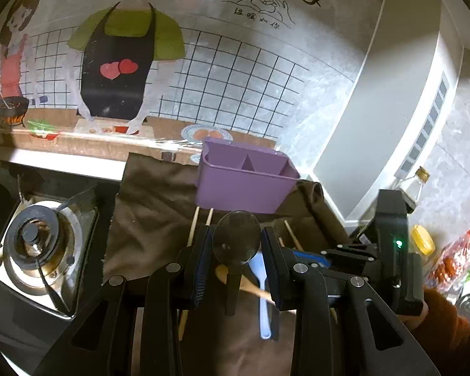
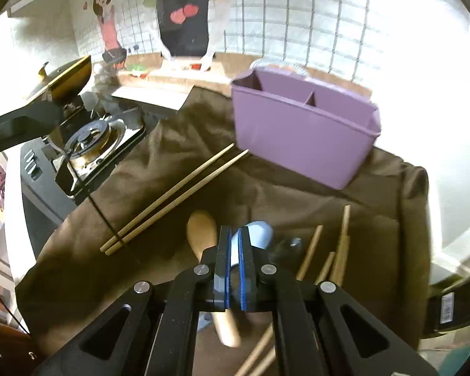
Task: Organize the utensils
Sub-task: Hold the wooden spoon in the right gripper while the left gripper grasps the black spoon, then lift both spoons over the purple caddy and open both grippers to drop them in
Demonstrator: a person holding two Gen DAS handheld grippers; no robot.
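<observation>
A purple divided utensil holder [image 1: 247, 181] [image 2: 304, 131] stands on a brown cloth [image 1: 153, 206] [image 2: 235, 188]. My left gripper [image 1: 236, 244] hangs above the cloth with its jaws parted around a dark metal spoon [image 1: 236, 241]; the pads do not clearly press on it. A wooden spoon [image 1: 250, 285] [image 2: 200, 232], a light blue plastic spoon [image 1: 263, 294] [image 2: 257, 235] and chopsticks [image 1: 194, 225] [image 2: 175, 197] lie below. My right gripper [image 2: 234, 244] is nearly shut, low over the blue spoon, nothing clearly between the pads. More chopsticks [image 2: 338, 250] lie to the right.
A gas burner [image 1: 37, 247] [image 2: 94, 138] sits left of the cloth. A gold pot lid [image 2: 65, 75] is at far left. A glass bottle [image 1: 413, 185], a yellow-lidded jar [image 1: 423, 238] and a snack bag [image 1: 451, 257] stand at right. The illustrated wall is close behind the holder.
</observation>
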